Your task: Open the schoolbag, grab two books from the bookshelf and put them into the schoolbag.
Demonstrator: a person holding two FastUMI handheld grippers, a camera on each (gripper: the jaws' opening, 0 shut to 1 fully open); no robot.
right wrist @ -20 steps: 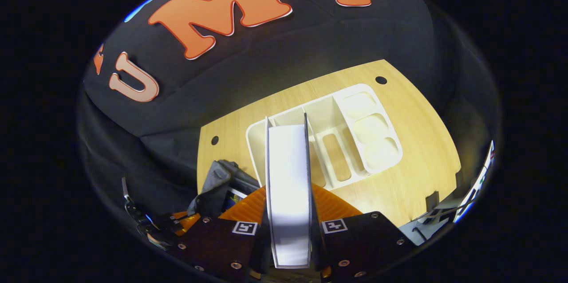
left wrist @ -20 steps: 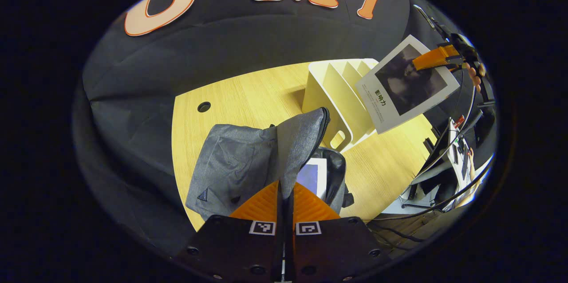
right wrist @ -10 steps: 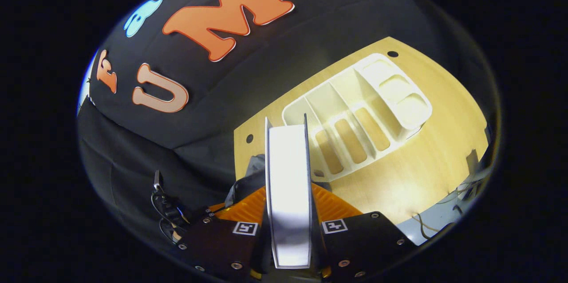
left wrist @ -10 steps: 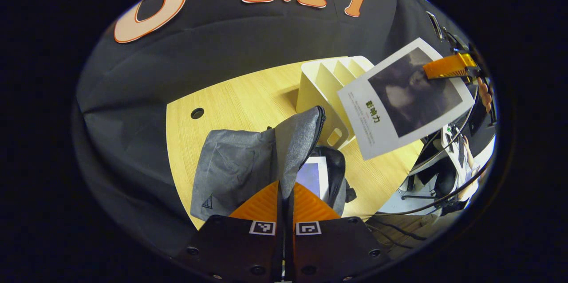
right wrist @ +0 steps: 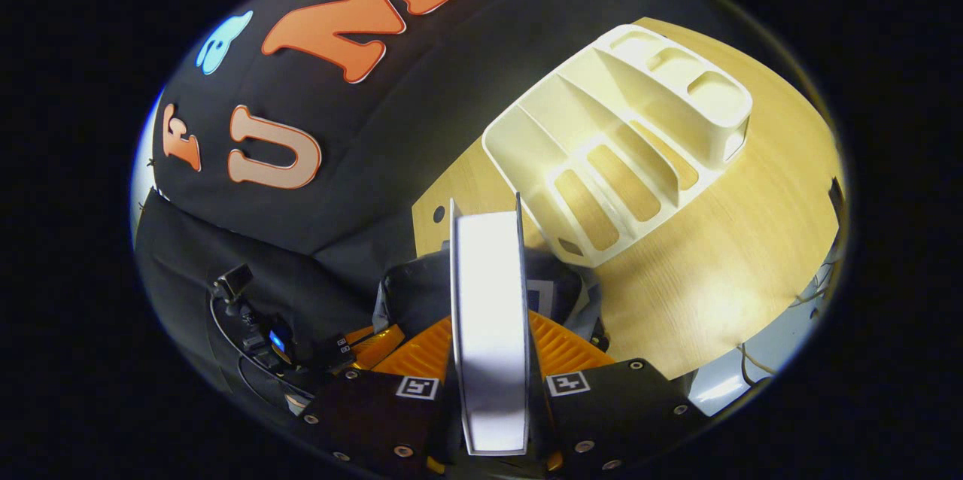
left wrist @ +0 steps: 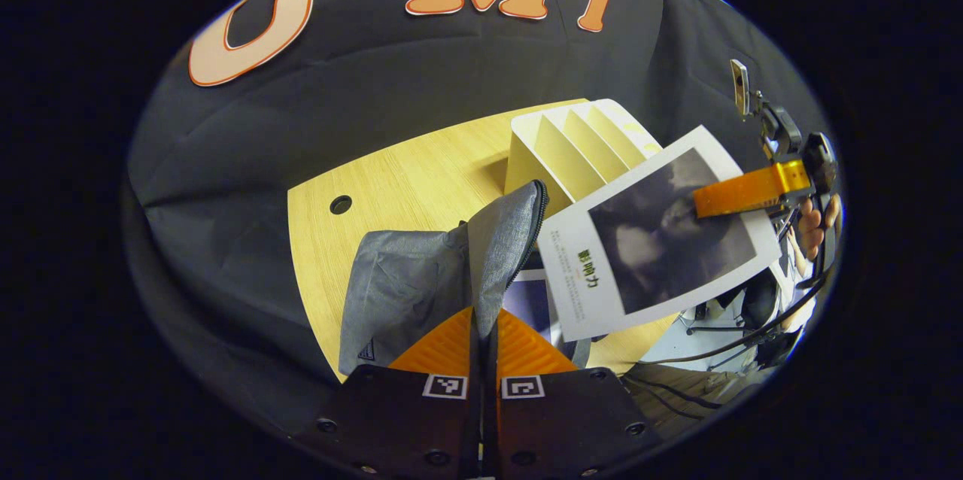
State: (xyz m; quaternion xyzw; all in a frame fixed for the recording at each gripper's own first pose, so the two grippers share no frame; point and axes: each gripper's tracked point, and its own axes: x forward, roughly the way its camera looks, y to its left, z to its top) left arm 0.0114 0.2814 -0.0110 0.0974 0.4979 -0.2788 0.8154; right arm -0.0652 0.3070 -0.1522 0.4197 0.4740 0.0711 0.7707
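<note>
One book [left wrist: 654,239] has swung from over the bookshelf [left wrist: 572,149] down to the schoolbag [left wrist: 421,277] mouth, pinched in my right claw [right wrist: 489,360]; my left claw [left wrist: 481,344] stays clamped on the flap [left wrist: 504,247].

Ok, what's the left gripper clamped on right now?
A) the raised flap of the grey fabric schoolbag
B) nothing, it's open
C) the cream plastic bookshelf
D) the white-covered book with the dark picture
A: the left gripper is closed on the raised flap of the grey fabric schoolbag; the right gripper holds the white-covered book.
</note>
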